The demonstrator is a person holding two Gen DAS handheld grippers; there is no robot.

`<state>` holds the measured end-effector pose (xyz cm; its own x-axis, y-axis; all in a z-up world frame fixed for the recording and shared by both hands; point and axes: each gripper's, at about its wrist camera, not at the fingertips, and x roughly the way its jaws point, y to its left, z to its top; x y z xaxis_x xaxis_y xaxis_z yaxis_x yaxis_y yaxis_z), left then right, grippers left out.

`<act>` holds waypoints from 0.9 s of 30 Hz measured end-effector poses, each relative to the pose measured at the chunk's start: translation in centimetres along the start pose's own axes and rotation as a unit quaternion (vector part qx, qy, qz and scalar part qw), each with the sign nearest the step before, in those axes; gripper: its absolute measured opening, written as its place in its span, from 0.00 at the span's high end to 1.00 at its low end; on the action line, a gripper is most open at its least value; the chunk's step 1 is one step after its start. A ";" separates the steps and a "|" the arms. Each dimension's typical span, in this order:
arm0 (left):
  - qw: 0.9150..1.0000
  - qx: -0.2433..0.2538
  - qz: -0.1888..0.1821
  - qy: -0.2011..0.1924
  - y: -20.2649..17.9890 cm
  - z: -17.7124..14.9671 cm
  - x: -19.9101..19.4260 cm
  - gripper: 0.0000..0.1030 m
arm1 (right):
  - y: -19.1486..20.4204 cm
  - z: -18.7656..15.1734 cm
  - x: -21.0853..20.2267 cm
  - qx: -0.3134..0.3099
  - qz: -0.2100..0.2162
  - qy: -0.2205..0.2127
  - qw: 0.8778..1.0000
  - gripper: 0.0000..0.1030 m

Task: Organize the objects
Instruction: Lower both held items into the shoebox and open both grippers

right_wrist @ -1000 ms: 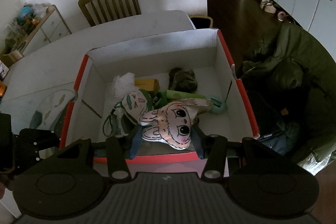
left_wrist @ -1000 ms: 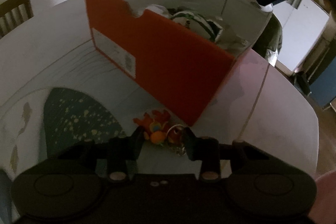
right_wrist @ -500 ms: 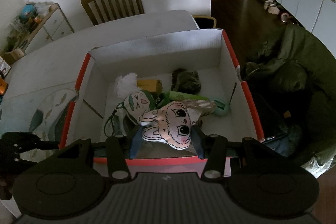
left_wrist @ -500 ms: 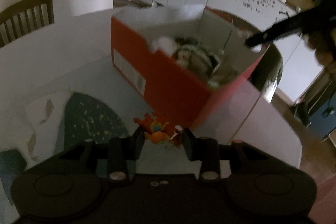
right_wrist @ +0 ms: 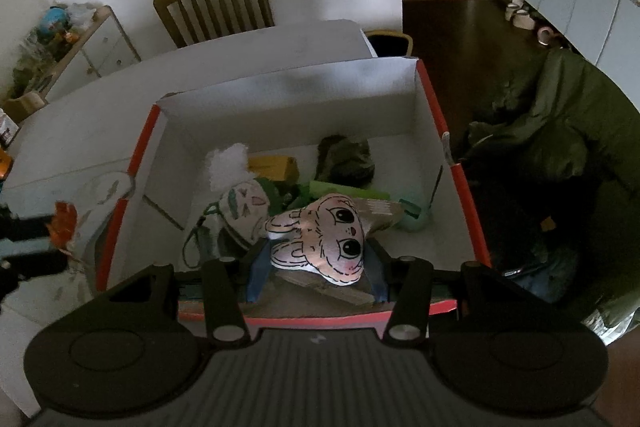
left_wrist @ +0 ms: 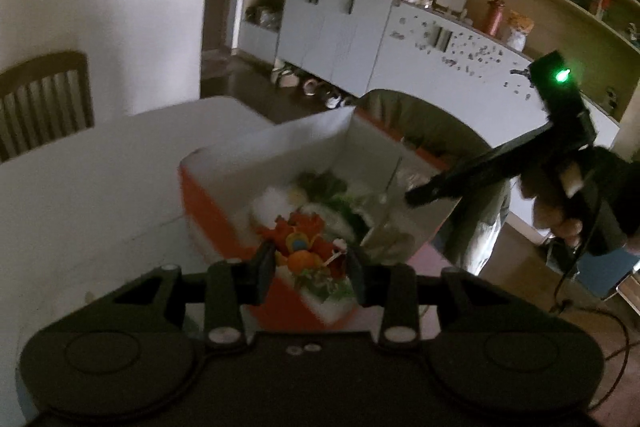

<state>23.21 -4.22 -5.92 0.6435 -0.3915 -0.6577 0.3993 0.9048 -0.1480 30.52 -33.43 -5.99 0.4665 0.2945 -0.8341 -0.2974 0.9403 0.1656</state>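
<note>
An open red box [right_wrist: 432, 103] with white inner walls stands on the white table; it also shows in the left wrist view [left_wrist: 200, 203]. My left gripper [left_wrist: 310, 261] is shut on an orange toy keychain [left_wrist: 300, 247] and holds it in the air beside the box's near corner. The toy also shows at the left edge of the right wrist view [right_wrist: 64, 227]. My right gripper [right_wrist: 316, 263] is shut on a pink bunny plush [right_wrist: 324, 239] and holds it over the box's near edge. Inside the box lie a white-green plush pouch [right_wrist: 240, 203], a yellow box [right_wrist: 274, 165] and a dark green lump [right_wrist: 346, 157].
A wooden chair [right_wrist: 216, 7] stands behind the table. A dark green jacket [right_wrist: 560, 131] hangs right of the box. White cabinets [left_wrist: 340, 31] and shelves line the far wall. A patterned mat [right_wrist: 100, 195] lies on the table left of the box.
My left gripper has lifted the orange toy off the table and swung up toward the box's top. My right gripper has hardly moved, still over the box with the bunny plush.
</note>
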 end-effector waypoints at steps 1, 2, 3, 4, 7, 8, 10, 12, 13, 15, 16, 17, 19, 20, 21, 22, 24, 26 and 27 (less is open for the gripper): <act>1.000 0.005 -0.002 -0.001 -0.4 0.5 0.5 0.64 | -0.1 0.1 0.2 -0.002 -0.003 0.001 1.000 0.52; 1.000 0.009 -0.005 0.000 -0.8 0.9 1.0 0.64 | -0.2 0.2 0.4 -0.003 -0.005 0.001 1.000 0.52; 1.000 0.014 -0.009 0.000 -1.3 1.2 1.6 0.64 | -0.3 0.3 0.7 -0.006 -0.008 0.002 1.000 0.52; 1.000 0.018 -0.013 0.003 -1.7 1.6 2.2 0.64 | -0.4 0.4 1.0 -0.007 -0.010 0.004 1.000 0.52; 0.999 0.029 -0.019 0.014 -2.7 2.2 4.2 0.64 | -0.8 0.6 1.8 -0.013 -0.017 0.009 1.000 0.52; 0.999 0.031 -0.020 0.019 -2.9 2.2 4.9 0.64 | -0.9 0.6 2.1 -0.016 -0.022 0.011 1.000 0.52; 0.999 0.033 -0.021 0.031 -3.3 2.4 6.3 0.64 | -1.2 0.7 2.6 -0.017 -0.026 0.013 0.999 0.52; 0.998 0.032 -0.024 0.044 -3.4 2.2 7.6 0.64 | -1.5 0.9 3.3 -0.015 -0.027 0.018 0.999 0.52; 0.998 0.033 -0.025 0.052 -3.5 2.2 8.3 0.64 | -1.7 1.0 3.7 -0.015 -0.027 0.022 0.999 0.52; 0.997 0.032 -0.029 0.069 -3.4 2.0 9.5 0.64 | -1.7 0.9 4.4 -0.021 -0.025 0.029 0.999 0.52; 0.996 0.030 -0.030 0.077 -3.3 1.9 10.1 0.64 | -1.7 0.8 4.7 -0.024 -0.025 0.032 0.999 0.52; 0.996 0.029 -0.031 0.084 -3.3 1.8 10.6 0.64 | -1.6 0.7 5.0 -0.029 -0.024 0.036 0.999 0.52; 0.994 0.029 -0.027 0.098 -3.2 1.6 11.4 0.64 | -1.6 0.5 5.4 -0.034 -0.021 0.040 0.998 0.52; 0.994 0.028 -0.026 0.105 -3.2 1.5 11.9 0.64 | -1.6 0.4 5.6 -0.034 -0.020 0.043 0.998 0.51; 0.993 0.027 -0.025 0.112 -3.1 1.5 12.2 0.64 | -1.6 0.3 5.8 -0.035 -0.019 0.045 0.998 0.51; 0.992 0.024 -0.026 0.119 -3.0 1.5 12.6 0.64 | -1.5 0.2 5.9 -0.037 -0.018 0.045 0.998 0.51; 0.991 0.021 -0.024 0.131 -2.9 1.4 13.2 0.66 | -1.5 0.2 6.1 -0.040 -0.018 0.045 0.998 0.51; 0.990 0.020 -0.023 0.140 -2.8 1.3 13.6 0.70 | -1.5 0.2 6.1 -0.041 -0.015 0.042 0.998 0.51; 0.989 0.017 -0.021 0.145 -2.7 1.3 13.9 0.70 | -1.5 0.1 6.1 -0.041 -0.012 0.041 0.998 0.51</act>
<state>31.87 -12.32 -13.69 0.4135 -0.3590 -0.8367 0.4466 0.8808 -0.1572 33.91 -33.03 -11.23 0.4055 0.2537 -0.8782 -0.3555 0.9289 0.1042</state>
